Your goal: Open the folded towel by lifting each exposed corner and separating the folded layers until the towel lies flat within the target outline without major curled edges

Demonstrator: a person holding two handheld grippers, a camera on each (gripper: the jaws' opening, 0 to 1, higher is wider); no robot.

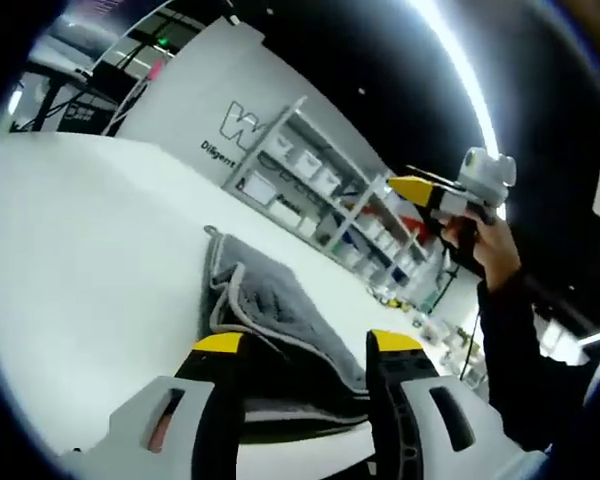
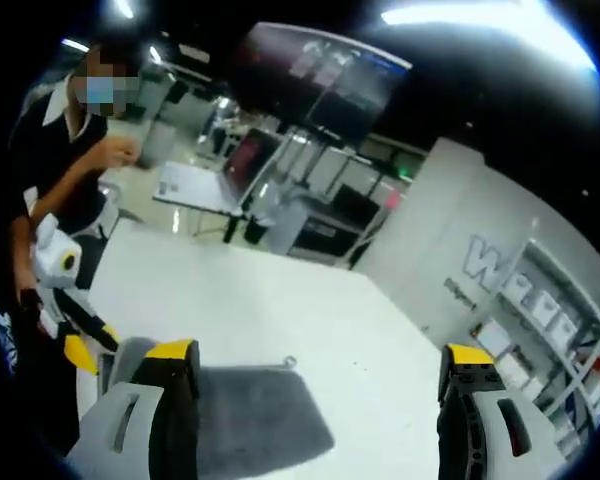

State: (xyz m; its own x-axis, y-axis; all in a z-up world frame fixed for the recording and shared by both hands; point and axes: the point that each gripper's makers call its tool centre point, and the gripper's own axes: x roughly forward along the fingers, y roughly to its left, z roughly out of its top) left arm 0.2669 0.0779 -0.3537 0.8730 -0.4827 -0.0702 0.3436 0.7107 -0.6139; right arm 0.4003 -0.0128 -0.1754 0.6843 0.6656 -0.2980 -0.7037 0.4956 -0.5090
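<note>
The left gripper point(image 1: 307, 345) pinches the near edge of the grey towel point(image 1: 270, 300), lifting a rumpled fold off the white table point(image 1: 90, 260). The right gripper point(image 2: 320, 365) hovers above the towel with jaws spread wide, holding nothing. Beyond the table stand storage shelves point(image 1: 320, 195).

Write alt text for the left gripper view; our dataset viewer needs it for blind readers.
A folded grey towel lies on a white table, its near edge between the left gripper's yellow-tipped jaws. The right gripper is held up, off the table.
</note>
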